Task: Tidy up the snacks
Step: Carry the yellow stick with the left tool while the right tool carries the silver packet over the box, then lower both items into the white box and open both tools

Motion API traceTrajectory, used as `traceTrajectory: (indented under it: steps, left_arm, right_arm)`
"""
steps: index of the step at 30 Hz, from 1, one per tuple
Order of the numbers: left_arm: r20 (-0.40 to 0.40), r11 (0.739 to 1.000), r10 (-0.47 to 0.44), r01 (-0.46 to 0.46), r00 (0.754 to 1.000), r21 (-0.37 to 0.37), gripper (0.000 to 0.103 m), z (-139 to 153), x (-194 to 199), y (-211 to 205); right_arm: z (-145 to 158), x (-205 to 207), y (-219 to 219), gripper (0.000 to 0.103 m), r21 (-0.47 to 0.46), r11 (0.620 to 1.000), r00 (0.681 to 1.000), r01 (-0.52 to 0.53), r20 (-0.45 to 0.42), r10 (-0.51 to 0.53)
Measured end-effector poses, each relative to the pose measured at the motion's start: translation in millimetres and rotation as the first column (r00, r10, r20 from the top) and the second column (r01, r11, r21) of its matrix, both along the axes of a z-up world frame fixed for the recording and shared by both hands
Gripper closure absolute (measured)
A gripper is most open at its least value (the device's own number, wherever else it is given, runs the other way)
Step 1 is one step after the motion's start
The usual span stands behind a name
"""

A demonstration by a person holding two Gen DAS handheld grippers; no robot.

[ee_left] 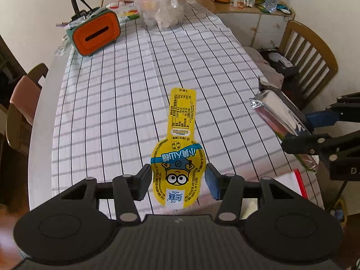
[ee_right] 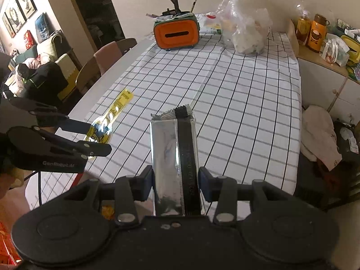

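While each gripper's jaws clamp a snack, yellow pouch (ee_left: 178,155) left, silver packet (ee_right: 174,157) right, bare checked tablecloth (ee_left: 108,103) stretches ahead.

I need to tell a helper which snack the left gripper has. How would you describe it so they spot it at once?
Over the checked tablecloth, the left gripper holds a yellow spoon-shaped snack packet. Unlike the silver foil packet beside it, it shows a goggle-eyed cartoon face.

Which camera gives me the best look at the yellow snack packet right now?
The left wrist view: the yellow snack packet sits centred between the left gripper pads, its printed face legible. The right wrist view shows it only edge-on and small, at the left, partly behind that gripper.
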State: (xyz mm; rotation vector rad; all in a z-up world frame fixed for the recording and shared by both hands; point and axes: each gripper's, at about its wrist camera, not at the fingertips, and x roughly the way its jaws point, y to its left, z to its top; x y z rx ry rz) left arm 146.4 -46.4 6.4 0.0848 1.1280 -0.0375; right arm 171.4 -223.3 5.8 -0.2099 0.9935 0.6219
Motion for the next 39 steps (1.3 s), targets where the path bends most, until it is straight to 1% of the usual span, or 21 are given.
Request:
traceTrajectory:
  steps: [5, 11, 14, 25, 31, 39]
  left_arm:
    - [-0.025, 1.0, 0.001, -0.001, 1.0, 0.0, 0.052, -3.3, -25.4, -11.8]
    - [-0.056, 1.0, 0.026, -0.027, 0.998, -0.012, 0.052, -13.9, -48.1, -18.2]
    - [-0.068, 0.999, 0.038, -0.038, 0.997, -0.002, 0.052, -22.5, -57.6, -20.9]
    - [-0.128, 0.997, 0.071, -0.07, 0.989, 0.015, 0.052, -59.4, -89.9, -31.4]
    - [-0.149, 0.997, 0.077, -0.073, 0.986, 0.032, 0.052, -73.0, -101.6, -40.6]
    - [-0.187, 0.994, 0.107, -0.1, 0.977, 0.05, 0.052, -93.4, -106.5, -48.6]
  right_arm:
    - [-7.4, -20.6, -4.5, 0.061, -0.005, 1.0, 1.0, -0.008, -0.027, 0.007]
    - [-17.1, -43.9, -7.1, 0.061, 0.0, 1.0, 0.998, -0.021, -0.059, 0.021]
    - [-25.9, -54.0, -8.0, 0.061, 0.006, 1.0, 0.997, -0.022, -0.08, 0.023]
    - [-65.9, -80.1, -2.5, 0.061, -0.039, 0.997, 0.988, -0.067, -0.142, 0.061]
    - [-85.8, -91.3, -0.7, 0.061, -0.07, 0.993, 0.983, -0.096, -0.163, 0.084]
    - [-103.9, -94.0, 1.2, 0.062, -0.104, 0.986, 0.98, -0.129, -0.163, 0.111]
